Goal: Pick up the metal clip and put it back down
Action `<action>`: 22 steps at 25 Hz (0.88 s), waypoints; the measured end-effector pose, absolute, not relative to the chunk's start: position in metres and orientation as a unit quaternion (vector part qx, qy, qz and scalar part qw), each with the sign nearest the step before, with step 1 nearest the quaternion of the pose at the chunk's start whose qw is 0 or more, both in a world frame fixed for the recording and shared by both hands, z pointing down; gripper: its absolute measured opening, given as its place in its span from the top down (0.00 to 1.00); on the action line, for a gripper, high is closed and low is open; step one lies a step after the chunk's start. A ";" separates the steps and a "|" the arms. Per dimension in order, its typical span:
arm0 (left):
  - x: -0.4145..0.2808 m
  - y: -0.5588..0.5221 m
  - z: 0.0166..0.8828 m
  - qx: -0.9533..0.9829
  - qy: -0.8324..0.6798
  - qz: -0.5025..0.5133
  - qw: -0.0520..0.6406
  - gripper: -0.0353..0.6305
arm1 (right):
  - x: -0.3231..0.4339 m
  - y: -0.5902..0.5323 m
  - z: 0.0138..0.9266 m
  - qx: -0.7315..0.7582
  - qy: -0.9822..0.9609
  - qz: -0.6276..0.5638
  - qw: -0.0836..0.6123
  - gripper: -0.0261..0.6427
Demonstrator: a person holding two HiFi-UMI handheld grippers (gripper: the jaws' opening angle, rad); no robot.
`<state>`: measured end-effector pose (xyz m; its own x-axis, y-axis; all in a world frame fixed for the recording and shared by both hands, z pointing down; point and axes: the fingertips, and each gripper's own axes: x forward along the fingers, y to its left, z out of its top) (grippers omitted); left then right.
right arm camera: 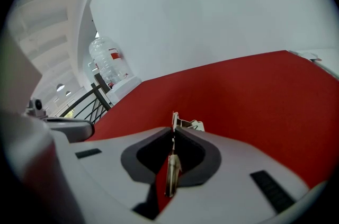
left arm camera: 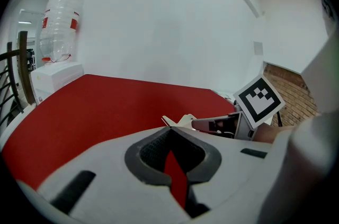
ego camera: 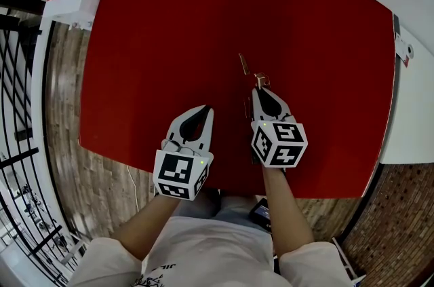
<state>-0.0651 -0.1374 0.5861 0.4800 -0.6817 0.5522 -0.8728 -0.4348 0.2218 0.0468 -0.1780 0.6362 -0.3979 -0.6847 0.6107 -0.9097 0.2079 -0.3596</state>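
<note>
Gripping the metal clip [ego camera: 260,80] with the right claw [ego camera: 261,91]. The jaws are sitting nearly together and pinching one thin wire handle, which is running back between the pads in the right gripper view. The clip body is poking out just past the tips.

Key relation: the clip is lying dead ahead of the right claw, on the claw's own line. Its long axis is running the same way the jaws are pointing. In the head view the second handle is sticking out away from the person and angling slightly left.

The clip is hanging low over the red table [ego camera: 169,21], roughly mid-table on the near half. I can't tell from any view whether it is touching the surface.

The left claw [ego camera: 205,110] is idling beside the right one, a bit nearer the person. Its jaws are together on nothing, with only red table showing through the slot behind the tips. From there the clip is sitting ahead and to the right, so the right hand is clearly the nearer one and is doing the work.

My read is that we are heading into the put-down. The next move is calling for a straight drop along the current pose, then spreading the jaws. The risk I'm flagging is that the grip is on one thin handle only, so the body may be free to swing or tip on contact.
</note>
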 end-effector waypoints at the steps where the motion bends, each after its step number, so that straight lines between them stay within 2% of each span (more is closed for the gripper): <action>1: -0.065 -0.138 0.586 0.824 -0.471 0.194 0.246 0.94 | 0.047 -0.179 0.636 0.525 -0.760 0.346 0.164 0.94; 22: -0.063 -0.139 0.586 0.820 -0.477 0.195 0.248 0.94 | 0.070 -0.184 0.654 0.540 -0.747 0.334 0.196 0.85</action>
